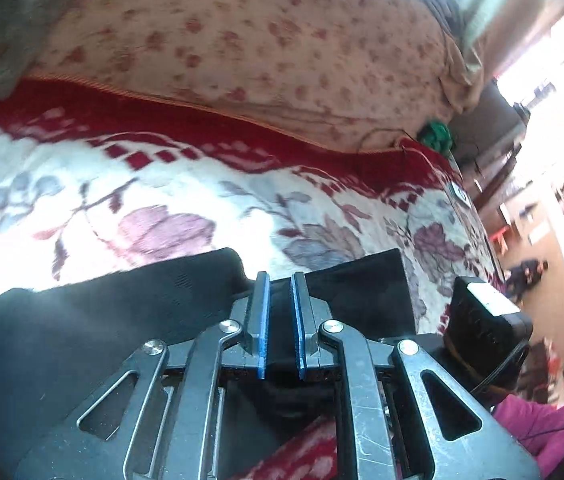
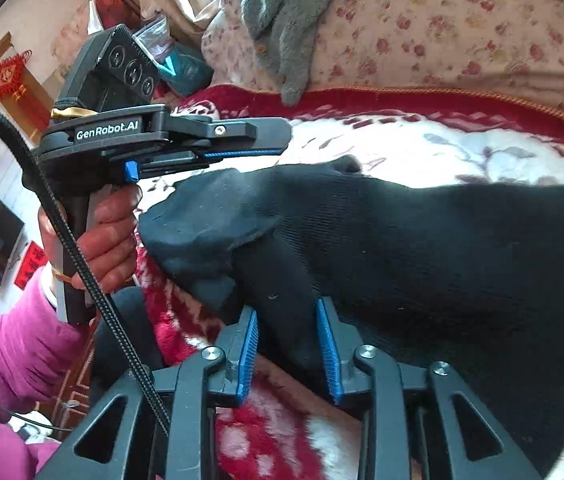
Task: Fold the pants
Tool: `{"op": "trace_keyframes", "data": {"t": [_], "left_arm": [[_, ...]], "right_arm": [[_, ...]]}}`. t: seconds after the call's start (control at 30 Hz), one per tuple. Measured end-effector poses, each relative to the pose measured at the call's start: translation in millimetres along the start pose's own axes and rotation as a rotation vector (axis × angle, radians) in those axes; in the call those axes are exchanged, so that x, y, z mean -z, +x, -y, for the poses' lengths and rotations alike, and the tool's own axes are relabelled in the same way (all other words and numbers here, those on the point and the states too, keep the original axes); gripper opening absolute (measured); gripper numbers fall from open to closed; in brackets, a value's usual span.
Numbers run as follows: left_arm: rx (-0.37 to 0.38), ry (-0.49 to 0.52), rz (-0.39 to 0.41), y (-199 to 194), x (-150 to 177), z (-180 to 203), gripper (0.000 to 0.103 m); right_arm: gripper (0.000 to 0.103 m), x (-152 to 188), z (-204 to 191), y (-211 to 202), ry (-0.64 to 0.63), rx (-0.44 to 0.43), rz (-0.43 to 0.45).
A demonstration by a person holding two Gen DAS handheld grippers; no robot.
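Observation:
Black pants (image 2: 422, 248) lie on a red and white floral blanket (image 2: 402, 148); they also show in the left wrist view (image 1: 102, 312). My left gripper (image 1: 280, 276) has its blue pads a narrow gap apart, with black cloth between them. In the right wrist view the left gripper (image 2: 282, 136) sits just above the bunched left end of the pants. My right gripper (image 2: 286, 304) is open, its blue pads on either side of a fold at the near edge of the pants.
A flowered cream quilt (image 1: 262, 40) is piled behind the blanket, with a grey plush toy (image 2: 286, 12) on it. A green object (image 1: 438, 136) lies at the blanket's far right corner. The bed's edge and the room are at right.

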State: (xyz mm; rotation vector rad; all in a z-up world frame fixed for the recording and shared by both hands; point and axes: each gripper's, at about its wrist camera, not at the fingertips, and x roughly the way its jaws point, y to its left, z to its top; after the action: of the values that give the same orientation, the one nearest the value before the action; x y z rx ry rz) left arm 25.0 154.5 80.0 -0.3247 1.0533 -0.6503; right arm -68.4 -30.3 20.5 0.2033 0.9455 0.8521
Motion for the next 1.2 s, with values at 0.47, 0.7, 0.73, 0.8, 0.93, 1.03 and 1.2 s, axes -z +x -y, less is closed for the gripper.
{"op": "trace_keyframes", "data": {"t": [0.47,0.7,0.73,0.8,0.93,1.03,1.2], "left_arm": [[-0.032,-0.005,0.021,-8,37,44,0.050],[-0.194,-0.047,-0.014,21,59,40,0.050],[-0.216,-0.057,-0.020,26,61,37,0.050],[-0.231,-0.085,-0.024,34,64,32,0.050],[-0.259,-0.041,0.014,44,59,37,0.043],[-0.295,0.038,0.007,52,51,50,0.030],[-0.322,0.072,0.027,53,47,57,0.026]], "right_arm": [[0.046,15,74,-130,0.286,0.049,0.261],[0.053,2,112,-94,0.341,0.001,0.192],[0.053,1,113,-90,0.336,0.015,0.179],[0.047,1,122,-80,0.363,0.012,0.153],[0.029,9,135,-78,0.439,-0.074,0.213],[0.023,16,133,-91,0.465,-0.088,0.264],[0.022,27,129,-106,0.503,-0.023,0.297]]}}
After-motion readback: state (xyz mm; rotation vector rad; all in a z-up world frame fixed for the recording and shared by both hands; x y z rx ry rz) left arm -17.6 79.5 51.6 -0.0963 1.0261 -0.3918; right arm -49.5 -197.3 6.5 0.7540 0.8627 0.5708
